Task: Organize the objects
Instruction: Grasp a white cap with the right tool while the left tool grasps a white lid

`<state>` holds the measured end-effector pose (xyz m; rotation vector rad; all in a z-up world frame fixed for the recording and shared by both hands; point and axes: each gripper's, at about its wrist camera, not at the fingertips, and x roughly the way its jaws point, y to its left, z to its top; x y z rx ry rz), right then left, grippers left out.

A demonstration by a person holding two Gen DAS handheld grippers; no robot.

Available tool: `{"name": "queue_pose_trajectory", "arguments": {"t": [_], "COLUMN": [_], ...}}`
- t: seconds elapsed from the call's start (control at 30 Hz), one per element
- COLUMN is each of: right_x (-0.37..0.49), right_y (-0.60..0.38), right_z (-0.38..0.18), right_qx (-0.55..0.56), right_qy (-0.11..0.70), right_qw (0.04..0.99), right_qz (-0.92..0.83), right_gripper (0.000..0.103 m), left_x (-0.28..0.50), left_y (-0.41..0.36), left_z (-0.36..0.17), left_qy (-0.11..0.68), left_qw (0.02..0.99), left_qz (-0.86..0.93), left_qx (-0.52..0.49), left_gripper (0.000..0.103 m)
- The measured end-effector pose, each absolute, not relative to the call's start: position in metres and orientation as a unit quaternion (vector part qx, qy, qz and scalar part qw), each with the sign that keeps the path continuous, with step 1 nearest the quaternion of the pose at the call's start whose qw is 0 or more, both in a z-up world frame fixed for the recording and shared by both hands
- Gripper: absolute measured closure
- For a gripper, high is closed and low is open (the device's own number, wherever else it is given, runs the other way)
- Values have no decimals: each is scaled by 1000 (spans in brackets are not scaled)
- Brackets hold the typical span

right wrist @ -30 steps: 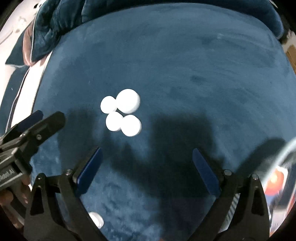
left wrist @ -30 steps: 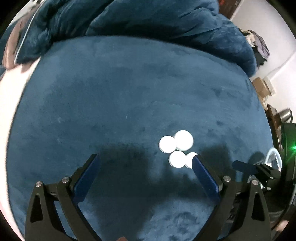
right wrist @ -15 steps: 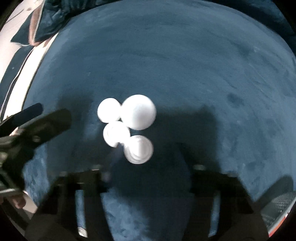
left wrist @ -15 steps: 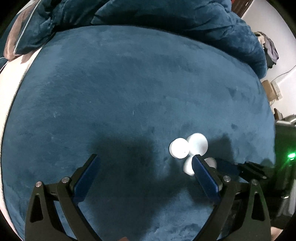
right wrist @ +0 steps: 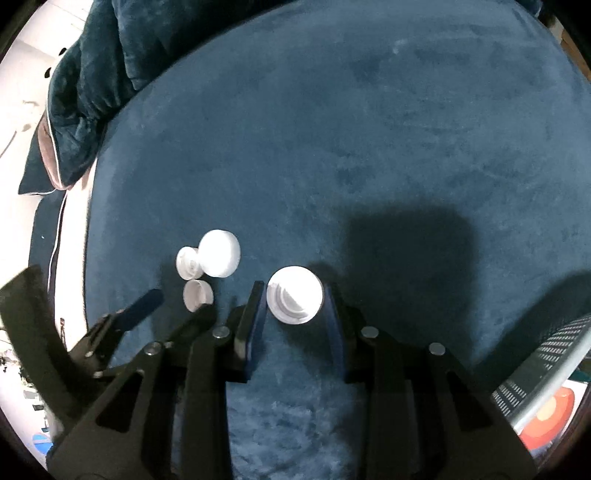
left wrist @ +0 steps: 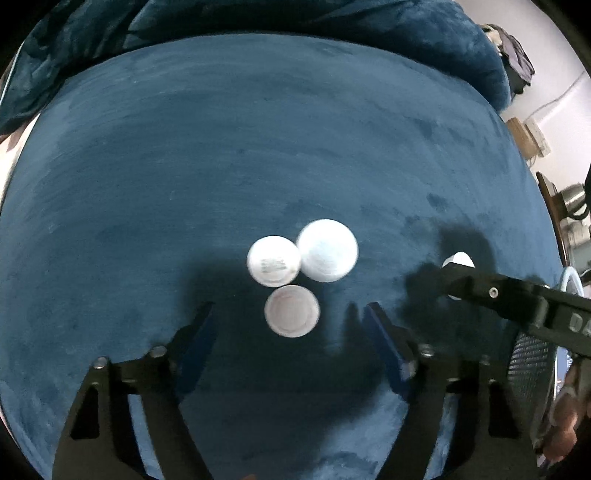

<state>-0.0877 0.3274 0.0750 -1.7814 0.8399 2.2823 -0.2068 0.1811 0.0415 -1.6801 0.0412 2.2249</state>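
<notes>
Three white bottle caps lie clustered on the blue plush surface [left wrist: 184,166]: a large one [left wrist: 327,251], a printed one [left wrist: 273,266] and a rim-up one [left wrist: 291,312]. My left gripper [left wrist: 289,307] points down over them, its jaws closing with the rim-up cap between the pads, which stand clear of it. To the right of the cluster, my right gripper [right wrist: 294,290] is shut on a fourth white cap [right wrist: 295,295]. That cap [left wrist: 458,260] also shows at the right gripper's black finger [left wrist: 480,288] in the left wrist view.
A rumpled blue quilt [left wrist: 295,22] is heaped along the far side of the surface. A mesh basket [right wrist: 554,347] stands at the near right, with an orange object [right wrist: 554,410] beyond it. A person's hand [left wrist: 565,417] shows at the right edge.
The right gripper shut on one of the four caps and pulled it right, away from the cluster. The left gripper moved over the remaining three, dropped closer, and its jaws narrowed.
</notes>
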Motion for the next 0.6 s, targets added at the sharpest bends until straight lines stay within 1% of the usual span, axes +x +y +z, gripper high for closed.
{"name": "queue_pose_trajectory", "arguments": {"t": [0.03,0.07,0.23,0.4,0.6], "right_x": [-87,-85,-88,-75,-46], "right_y": [326,324,325,327,322], "right_z": [76,76,77,95,130], "right_qx": [-590,-591,-598,-590,-565], "right_qy": [276,274,264,261,272], "right_qw": [61,58,49,40,32], "right_qz": [756,756,755,763,778], "right_gripper": [71,71,71,71,71], "left_x": [-207,-207,-208,-199,-182], "left_y": [183,185,181,182,186], "left_z": [40,37,41,70,117], "left_qy": [17,22,15,14,16], "left_qw": [177,177,176,179,187], "left_qz": [783,780,780,793,809], "left_qx": [-596,-600,-600,-583,-557], "left_gripper": [67,72,72,72,72]}}
